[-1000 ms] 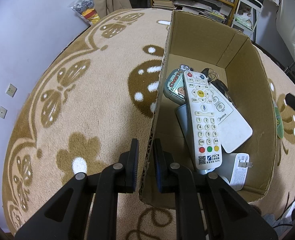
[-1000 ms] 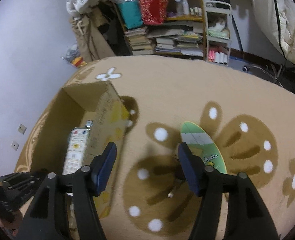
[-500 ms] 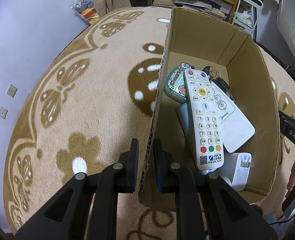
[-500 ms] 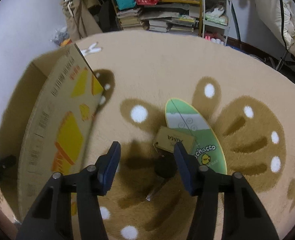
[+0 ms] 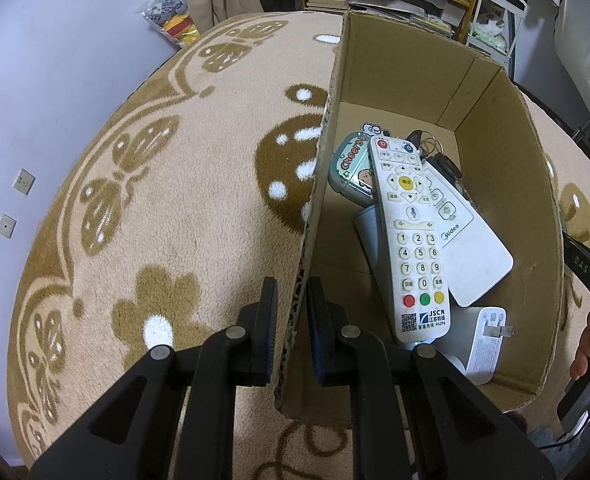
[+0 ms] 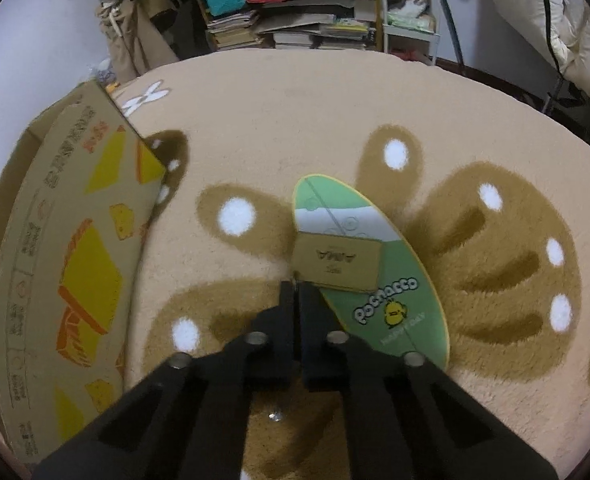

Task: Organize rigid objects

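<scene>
Keys with a brown tag [image 6: 337, 262] lie just ahead of the right gripper [image 6: 295, 292], whose jaws are clenched on the ring; that thin hold could slip when lifted. Left gripper [image 5: 291, 300] pinches the cardboard box [image 5: 495, 128] wall, steadying it.

You've got a beige rug [image 5: 199, 216] with brown flower and butterfly patterns, two wall sockets [image 5: 15, 200] off to the left, a snack bag [image 5: 173, 14] against the wall, plus a crammed bookshelf [image 6: 295, 20] and white cart [image 6: 409, 12] behind.
</scene>
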Motion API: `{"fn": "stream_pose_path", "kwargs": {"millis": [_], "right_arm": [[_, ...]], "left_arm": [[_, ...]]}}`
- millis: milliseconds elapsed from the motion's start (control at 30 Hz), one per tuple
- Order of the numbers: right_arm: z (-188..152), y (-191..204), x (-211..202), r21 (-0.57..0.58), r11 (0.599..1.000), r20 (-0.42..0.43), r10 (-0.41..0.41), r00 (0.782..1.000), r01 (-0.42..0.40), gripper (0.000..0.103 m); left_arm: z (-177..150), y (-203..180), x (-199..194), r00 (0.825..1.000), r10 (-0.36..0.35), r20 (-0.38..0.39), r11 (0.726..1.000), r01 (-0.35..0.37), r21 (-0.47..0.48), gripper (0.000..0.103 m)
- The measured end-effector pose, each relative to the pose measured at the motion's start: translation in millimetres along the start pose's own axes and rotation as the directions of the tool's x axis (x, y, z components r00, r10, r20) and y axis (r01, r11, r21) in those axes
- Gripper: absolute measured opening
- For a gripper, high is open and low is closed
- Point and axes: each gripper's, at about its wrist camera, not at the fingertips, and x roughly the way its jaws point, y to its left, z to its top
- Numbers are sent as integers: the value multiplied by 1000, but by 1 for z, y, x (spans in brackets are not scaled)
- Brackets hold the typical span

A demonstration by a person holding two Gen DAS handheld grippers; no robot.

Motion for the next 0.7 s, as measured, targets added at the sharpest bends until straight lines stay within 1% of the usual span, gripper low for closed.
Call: {"fn": "stream_pose_path", "kwargs": {"millis": [167, 433, 600, 700], "right_arm": [[-4, 8, -12, -26, 999, 26, 24, 999, -24, 3], [-5, 21, -46, -39, 997, 86, 66, 994, -63, 3], [1, 37, -61, -104, 994, 99, 51, 994, -41, 3], [4, 45, -71, -121, 991, 116, 66, 991, -52, 3]], "left_arm": [[0, 0, 0, 1000, 0, 0, 1000, 0, 0, 13], [0, 0, 0, 1000, 0, 1, 1000, 0, 0, 13], [-1, 2, 1, 1000, -6, 4, 1000, 6, -3, 14], [-1, 2, 1, 1000, -7, 5, 1000, 7, -4, 14]]}}
